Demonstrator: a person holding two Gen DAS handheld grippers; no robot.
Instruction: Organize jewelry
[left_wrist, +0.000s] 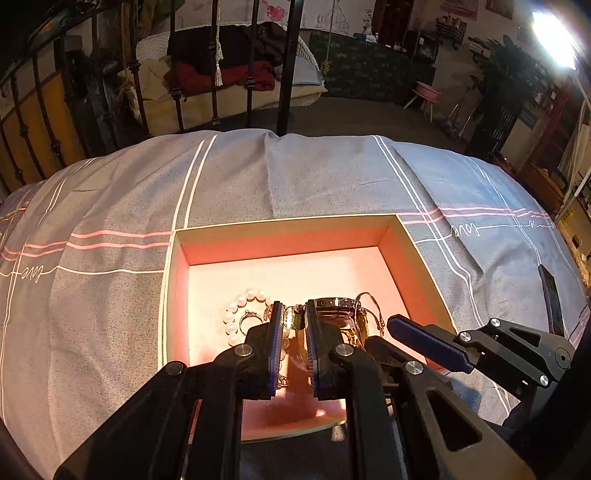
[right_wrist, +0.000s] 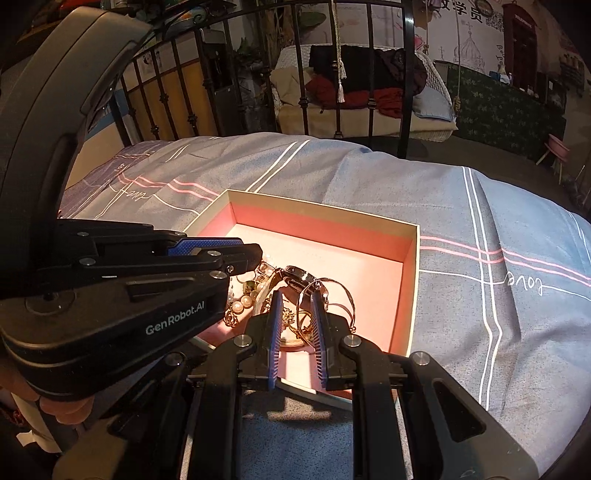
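Observation:
A shallow box with a pink inside (left_wrist: 280, 240) (right_wrist: 325, 225) lies on the bed. Jewelry is piled at its near side: a pearl bracelet (left_wrist: 236, 306) (right_wrist: 242, 301), a small ring (left_wrist: 248, 317), a watch (left_wrist: 336, 304) (right_wrist: 299, 275) and gold bangles (left_wrist: 369, 314) (right_wrist: 341, 290). My left gripper (left_wrist: 294, 317) hangs over the pile with its jaws narrowly apart around a small gold piece (left_wrist: 293, 318). My right gripper (right_wrist: 295, 306) is over the bangles, jaws slightly apart with gold pieces between them. Its fingers (left_wrist: 424, 341) show at the right in the left wrist view.
The box sits on a grey-blue bedspread (left_wrist: 295, 177) (right_wrist: 480, 206) with white and pink stripes. A black metal bed rail (left_wrist: 284, 66) (right_wrist: 406, 74) stands behind it. A dark flat object (left_wrist: 550, 295) lies on the bedspread at the right.

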